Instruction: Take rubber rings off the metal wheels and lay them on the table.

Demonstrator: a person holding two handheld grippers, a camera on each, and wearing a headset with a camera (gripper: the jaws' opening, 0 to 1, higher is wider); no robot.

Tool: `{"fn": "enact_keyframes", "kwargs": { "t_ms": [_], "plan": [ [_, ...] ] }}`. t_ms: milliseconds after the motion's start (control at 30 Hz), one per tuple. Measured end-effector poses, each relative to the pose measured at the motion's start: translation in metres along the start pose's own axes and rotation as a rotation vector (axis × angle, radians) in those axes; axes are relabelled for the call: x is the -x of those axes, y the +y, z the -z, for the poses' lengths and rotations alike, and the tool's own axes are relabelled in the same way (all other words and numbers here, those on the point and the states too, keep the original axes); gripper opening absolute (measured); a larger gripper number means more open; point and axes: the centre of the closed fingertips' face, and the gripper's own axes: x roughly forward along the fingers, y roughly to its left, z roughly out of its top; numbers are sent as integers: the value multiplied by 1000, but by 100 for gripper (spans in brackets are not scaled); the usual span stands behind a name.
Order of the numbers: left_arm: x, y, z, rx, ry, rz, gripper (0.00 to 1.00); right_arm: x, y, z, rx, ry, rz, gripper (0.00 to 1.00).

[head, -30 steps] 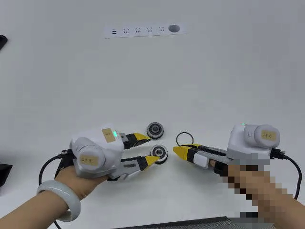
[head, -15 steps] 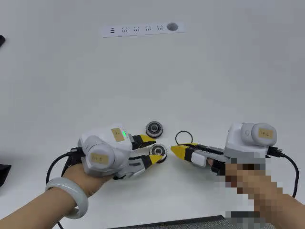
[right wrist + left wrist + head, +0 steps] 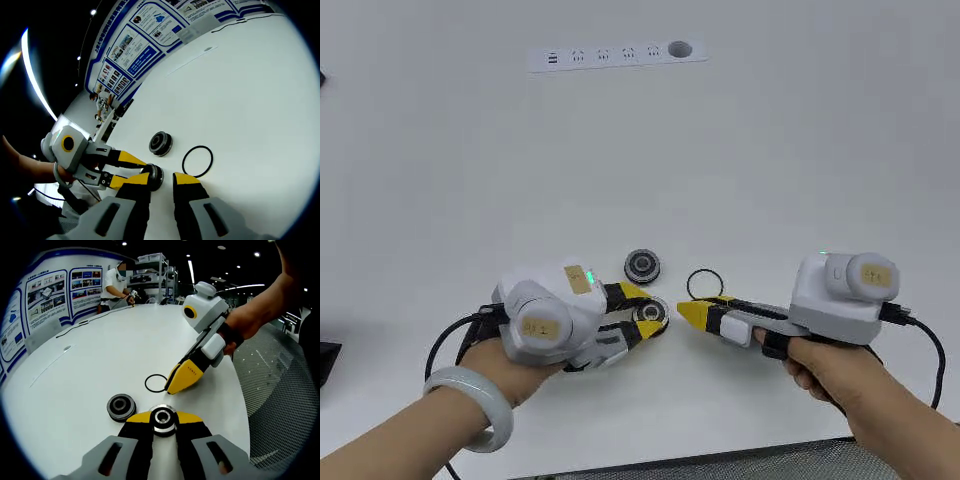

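Head view, at a white table point(image 3: 770, 180): the left gripper point(image 3: 642, 312) is clamped on a metal wheel point(image 3: 652, 316), its yellow-tipped jaws pressed to either side of it, low over the tabletop. The right gripper point(image 3: 692, 313) points at that wheel from the opposite side, its tips just beside it. The right gripper view shows those jaws a little apart with nothing between them. A black rubber ring point(image 3: 705, 285) lies flat on the table just beyond the right gripper's tips, free of both wheels. A second wheel point(image 3: 642, 265) sits alone near the ring, just past the left gripper and touched by neither tool. The held wheel's rim looks like bare bright metal and the second wheel's looks dark, though at this size it is hard to be sure the dark band is a ring. A white power strip point(image 3: 615, 55) lies well apart at the table's far side.
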Motion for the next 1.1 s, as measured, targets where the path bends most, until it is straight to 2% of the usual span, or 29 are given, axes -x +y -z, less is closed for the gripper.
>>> {"fn": "enact_keyframes", "kwargs": {
  "t_ms": [233,567,1100],
  "plan": [
    [0,2,0,-1,-1,-2,14,-2,2,0,-19,-3,-13,18],
    [0,2,1,-10,-5,-3,14,-10,7,5,-32,12,-35,18],
    [0,4,3,-6,-11,-11,14,-21,11,8,-96,26,-72,18]
  ]
}}
